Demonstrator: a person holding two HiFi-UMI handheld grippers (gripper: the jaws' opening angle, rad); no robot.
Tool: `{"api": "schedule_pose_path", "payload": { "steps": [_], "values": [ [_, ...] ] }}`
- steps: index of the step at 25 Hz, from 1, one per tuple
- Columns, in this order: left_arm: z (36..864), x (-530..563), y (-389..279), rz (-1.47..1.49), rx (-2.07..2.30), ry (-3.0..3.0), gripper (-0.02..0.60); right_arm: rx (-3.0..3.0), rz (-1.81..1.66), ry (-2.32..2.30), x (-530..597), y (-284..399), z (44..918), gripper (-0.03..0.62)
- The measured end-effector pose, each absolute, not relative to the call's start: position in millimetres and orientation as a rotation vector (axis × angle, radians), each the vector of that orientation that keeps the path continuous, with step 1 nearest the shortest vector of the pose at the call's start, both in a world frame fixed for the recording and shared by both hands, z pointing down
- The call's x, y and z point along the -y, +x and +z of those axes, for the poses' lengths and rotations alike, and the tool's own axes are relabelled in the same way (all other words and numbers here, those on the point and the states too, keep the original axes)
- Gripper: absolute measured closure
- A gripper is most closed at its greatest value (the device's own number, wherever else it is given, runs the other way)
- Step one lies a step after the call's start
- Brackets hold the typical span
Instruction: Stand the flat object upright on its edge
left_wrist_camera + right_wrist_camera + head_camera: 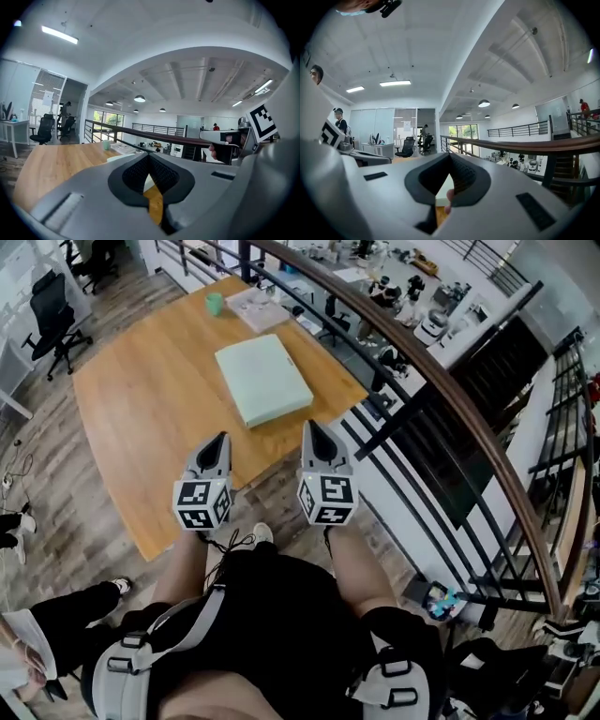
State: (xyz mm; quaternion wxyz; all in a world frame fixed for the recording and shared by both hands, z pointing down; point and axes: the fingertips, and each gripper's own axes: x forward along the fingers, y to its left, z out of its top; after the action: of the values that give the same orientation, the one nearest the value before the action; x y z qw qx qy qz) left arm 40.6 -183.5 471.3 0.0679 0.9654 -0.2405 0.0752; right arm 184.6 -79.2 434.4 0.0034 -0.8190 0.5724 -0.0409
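A pale green flat box lies flat on the wooden table, toward its right side. My left gripper hovers over the table's near edge, just short of the box, jaws shut and empty. My right gripper hangs beside it at the box's near right corner, also shut with nothing held. In the left gripper view the shut jaws hide most of the box. In the right gripper view a sliver of the box shows between the closed tips.
A small green cup and a clear tray stand at the table's far end. A dark curved railing runs along the table's right side. Office chairs stand to the left. The person's legs and shoes are below the grippers.
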Motion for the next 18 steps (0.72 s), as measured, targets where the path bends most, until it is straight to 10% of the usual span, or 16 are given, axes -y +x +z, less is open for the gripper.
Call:
{"api": "schedule_pose_path", "payload": {
  "steps": [18],
  "values": [
    [484,277,96,0.306,0.798,2.825,0.578,-1.91,-0.299,-2.59,176,264,460,0.597]
  ]
}}
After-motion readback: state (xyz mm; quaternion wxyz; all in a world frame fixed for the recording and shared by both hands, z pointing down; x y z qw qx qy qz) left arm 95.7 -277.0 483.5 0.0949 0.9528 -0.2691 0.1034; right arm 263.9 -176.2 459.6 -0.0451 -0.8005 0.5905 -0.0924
